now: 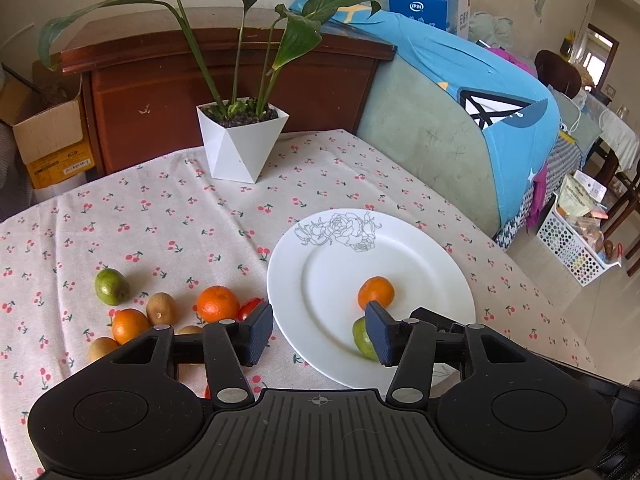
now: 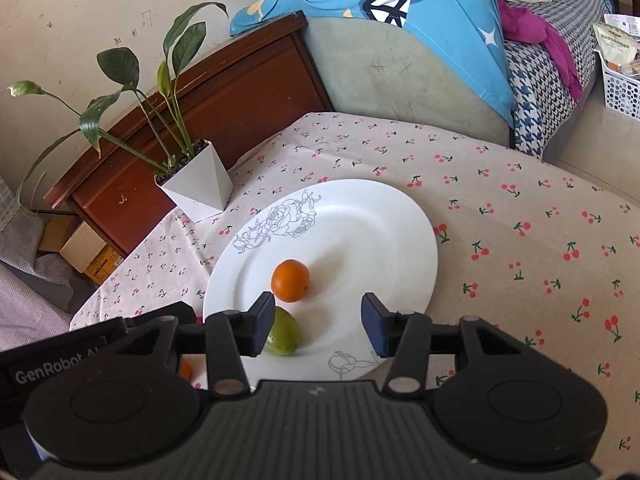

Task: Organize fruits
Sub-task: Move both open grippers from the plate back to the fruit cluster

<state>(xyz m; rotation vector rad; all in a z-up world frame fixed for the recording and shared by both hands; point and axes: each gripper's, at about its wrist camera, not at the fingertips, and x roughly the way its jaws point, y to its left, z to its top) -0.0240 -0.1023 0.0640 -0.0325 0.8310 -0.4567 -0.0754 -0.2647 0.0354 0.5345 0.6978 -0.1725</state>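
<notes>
A white plate (image 1: 424, 256) with a rose drawing lies on the cherry-print tablecloth. On it sit an orange (image 1: 375, 291) and a green fruit (image 1: 362, 340). My left gripper (image 1: 320, 334) is open and empty over the plate's near left rim. Left of the plate lie two oranges (image 1: 217, 303), (image 1: 129, 324), several brown kiwis (image 1: 160, 308), a green fruit (image 1: 111, 287) and a red fruit (image 1: 249, 308). In the right wrist view the plate (image 2: 384, 224) holds the orange (image 2: 290, 275) and green fruit (image 2: 285, 334). My right gripper (image 2: 318, 330) is open and empty above the plate's near edge.
A white pot with a leafy plant (image 1: 240, 140) stands at the table's far side. A wooden cabinet (image 1: 224, 84) is behind it. A sofa with a blue cloth (image 1: 472, 92) is at the right. The left gripper's body (image 2: 96, 356) shows left of the right gripper.
</notes>
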